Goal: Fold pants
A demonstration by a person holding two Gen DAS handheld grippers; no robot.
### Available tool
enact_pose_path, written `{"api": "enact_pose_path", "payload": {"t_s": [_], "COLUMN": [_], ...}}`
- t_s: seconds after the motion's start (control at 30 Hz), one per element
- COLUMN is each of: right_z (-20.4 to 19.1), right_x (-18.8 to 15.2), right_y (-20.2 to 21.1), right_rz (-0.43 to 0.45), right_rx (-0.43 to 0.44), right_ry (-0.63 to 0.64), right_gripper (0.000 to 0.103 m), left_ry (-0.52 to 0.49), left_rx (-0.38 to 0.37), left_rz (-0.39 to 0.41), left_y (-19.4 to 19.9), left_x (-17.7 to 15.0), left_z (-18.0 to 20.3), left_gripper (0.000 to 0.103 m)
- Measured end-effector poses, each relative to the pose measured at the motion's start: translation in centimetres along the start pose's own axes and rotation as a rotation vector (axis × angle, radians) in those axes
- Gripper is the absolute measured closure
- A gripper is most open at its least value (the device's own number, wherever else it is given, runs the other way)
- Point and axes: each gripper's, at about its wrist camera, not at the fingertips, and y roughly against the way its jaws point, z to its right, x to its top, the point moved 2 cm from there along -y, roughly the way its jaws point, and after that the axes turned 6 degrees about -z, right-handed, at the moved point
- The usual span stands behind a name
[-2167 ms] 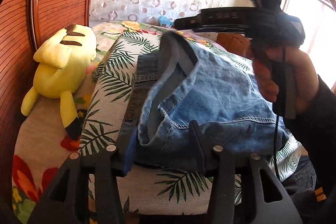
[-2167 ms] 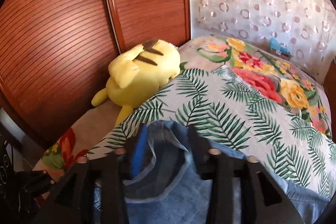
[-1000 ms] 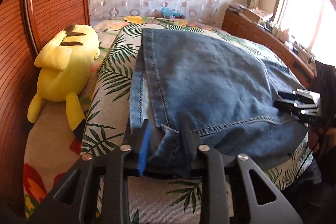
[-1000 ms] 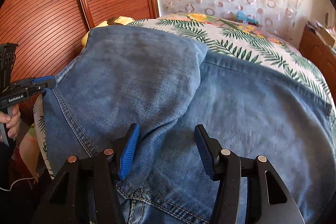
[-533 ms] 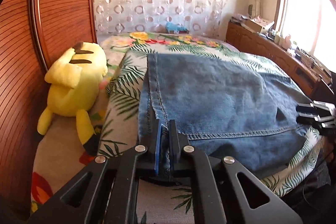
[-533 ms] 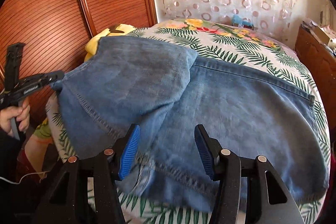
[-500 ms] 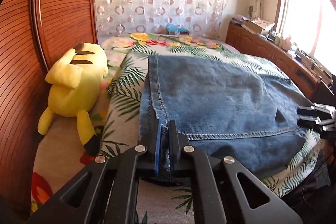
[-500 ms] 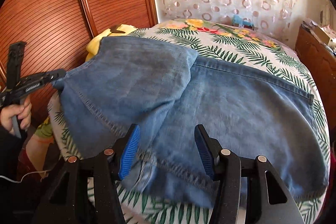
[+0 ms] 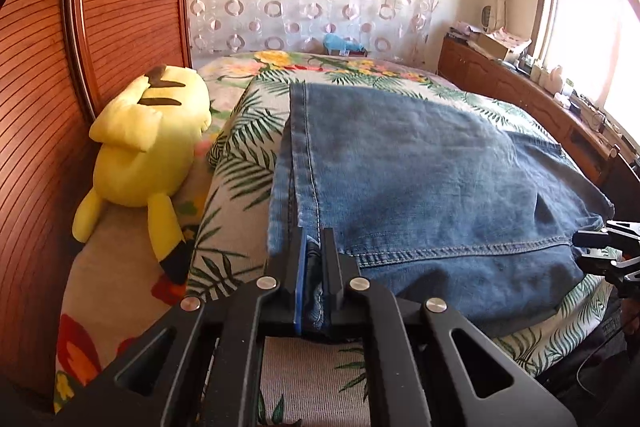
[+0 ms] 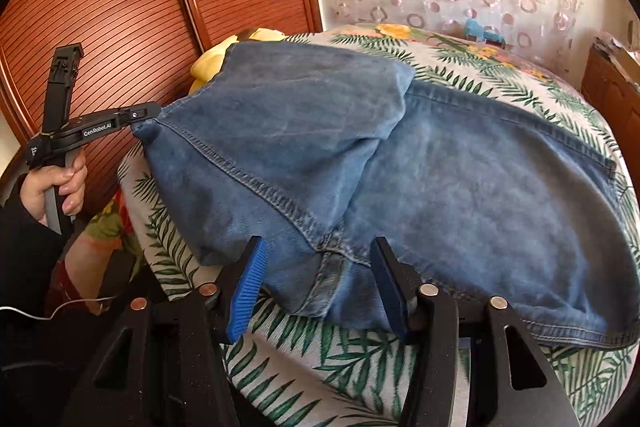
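Observation:
Blue denim pants [image 9: 420, 171] lie folded over on a bed with a palm-leaf cover [image 9: 240, 155]. My left gripper [image 9: 314, 247] is shut on the near left corner of the pants, pinching the hem between its pads. In the right wrist view that same left gripper [image 10: 148, 113] holds the corner lifted off the bed, so the fabric [image 10: 300, 131] hangs taut from it. My right gripper [image 10: 318, 255] straddles the pants' near seam edge. Its jaws are closing, with denim between them and a gap still at both pads. The right gripper [image 9: 592, 247] also shows at the bed's right edge.
A yellow plush toy [image 9: 148, 143] lies on the bed's left side against slatted wooden wardrobe doors [image 9: 120, 7]. A wooden cabinet [image 9: 520, 95] runs along the right under the window. A small blue toy [image 9: 340, 43] sits at the far end. A hand [image 10: 56, 183] grips the left handle.
The left jaws shut on the pants' corner and lifted it slightly. The right gripper drew back to the near edge of the pants, and its jaws have narrowed a little.

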Motion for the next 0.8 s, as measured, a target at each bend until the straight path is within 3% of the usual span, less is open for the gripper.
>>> {"api": "enact_pose_path", "payload": {"t_s": [0.13,0.2,0.27,0.6,0.8], "right_z": [-0.2,-0.3,-0.6,-0.5,-1.1], "right_x": [-0.1,-0.3,-0.6,-0.8,-1.0], "right_y": [-0.9,-1.2,-1.2,-0.3,0.1], "right_rz": [-0.033,-0.050,-0.067,-0.035,-0.019], "right_rx": [0.011,0.017,0.013,0.010,0.005], "right_ry": [0.015,0.031,0.052,0.042,0.031], "right_gripper": [0.073,0.089,0.098,0.102,0.102], "left_ry": [0.003,0.001,0.002,0.013,-0.008], "left_rx": [-0.003,-0.003,-0.003,-0.003,-0.005], "left_rz": [-0.006,-0.007,-0.007,0.012,0.044], "left_y": [-0.1,-0.1,0.0,0.5,1.8], "left_x": [-0.4,-0.4,-0.4,-0.3,0.1], "left_z": [0.0,0.0,0.0,0.2,0.8], "left_gripper": [0.096,0.096,0.096,0.095,0.067]}}
